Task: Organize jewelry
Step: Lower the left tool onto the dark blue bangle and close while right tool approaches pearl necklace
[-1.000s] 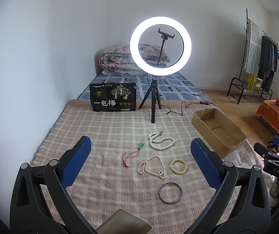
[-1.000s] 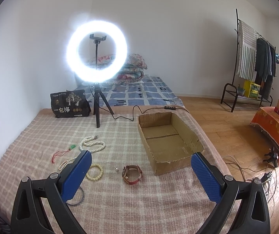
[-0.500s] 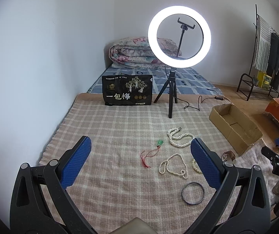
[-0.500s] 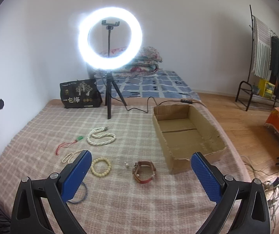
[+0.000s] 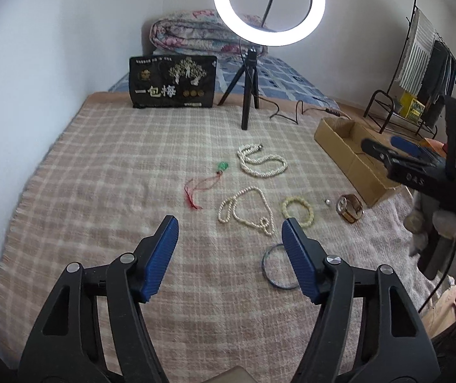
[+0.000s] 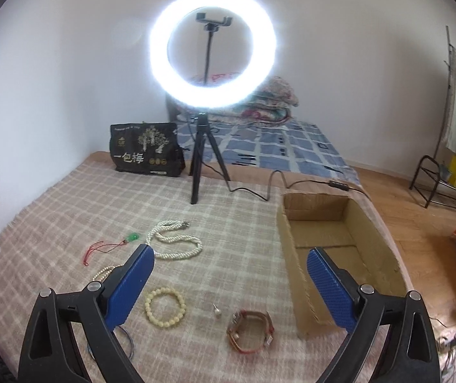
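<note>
Left gripper (image 5: 229,233) fingers are closing, about two-thirds open now against fully spread a second ago, with nothing between them, just bare checked blanket (image 5: 100,172). Right gripper (image 6: 229,274) fingers are only starting to close, near full spread, also empty. Both views are sitting lower and closer to the jewelry than a second ago, so I'm reading this as the approach phase, first pick not yet made, nothing sorted yet. Just ahead of the left fingers: thin pearl necklace (image 5: 247,209), with the dark bangle (image 5: 275,266) partly tucked behind the right-hand finger. Beyond those: bead bracelet (image 5: 298,212), twisted pearl necklace (image 5: 261,161), red cord with green pendant (image 5: 205,183). In front of the right gripper: small stud (image 6: 216,311) and the red-strap watch (image 6: 250,327), lying just beside the cardboard box (image 6: 295,261), which is looking empty (likely the drop target, my guess). Further out: ring light (image 6: 212,48) on its tripod and a black bag (image 5: 172,83) printed "一包梅" in white; smaller print above it is not legible. The right gripper's body, seen from the left view, is showing "DAS".
</note>
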